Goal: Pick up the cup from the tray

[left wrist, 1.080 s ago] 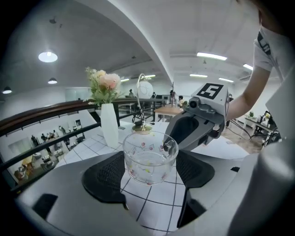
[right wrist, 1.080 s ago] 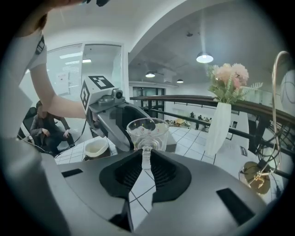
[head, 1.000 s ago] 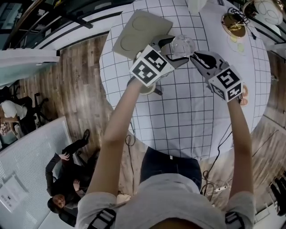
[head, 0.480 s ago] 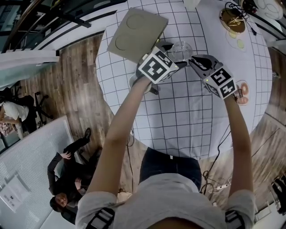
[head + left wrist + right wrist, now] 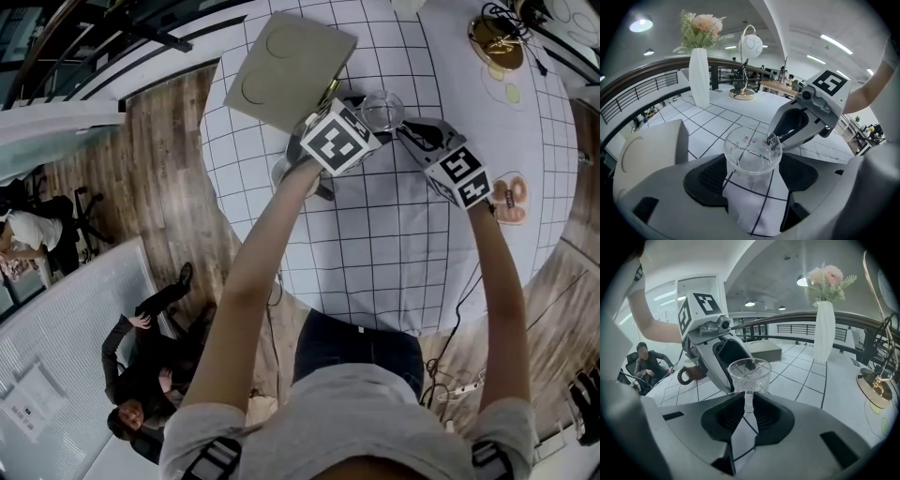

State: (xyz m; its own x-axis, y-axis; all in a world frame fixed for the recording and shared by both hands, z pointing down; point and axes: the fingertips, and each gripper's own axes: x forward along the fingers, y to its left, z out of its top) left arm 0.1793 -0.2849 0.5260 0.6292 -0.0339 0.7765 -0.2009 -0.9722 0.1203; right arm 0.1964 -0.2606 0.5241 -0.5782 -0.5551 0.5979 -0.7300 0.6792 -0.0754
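Left gripper view puts the clear cup (image 5: 752, 157) between my left fingers (image 5: 705, 180), spread wide and clasping its sides. My right fingers (image 5: 724, 417) are clenched on its thin handle (image 5: 748, 403). Just left of the left fingers lies the tray (image 5: 281, 70) on the gridded desk (image 5: 394, 234), the cup clear of it.

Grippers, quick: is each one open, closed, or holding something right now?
Left gripper: closed around the body of the clear cup.
Right gripper: closed on the cup's thin handle.
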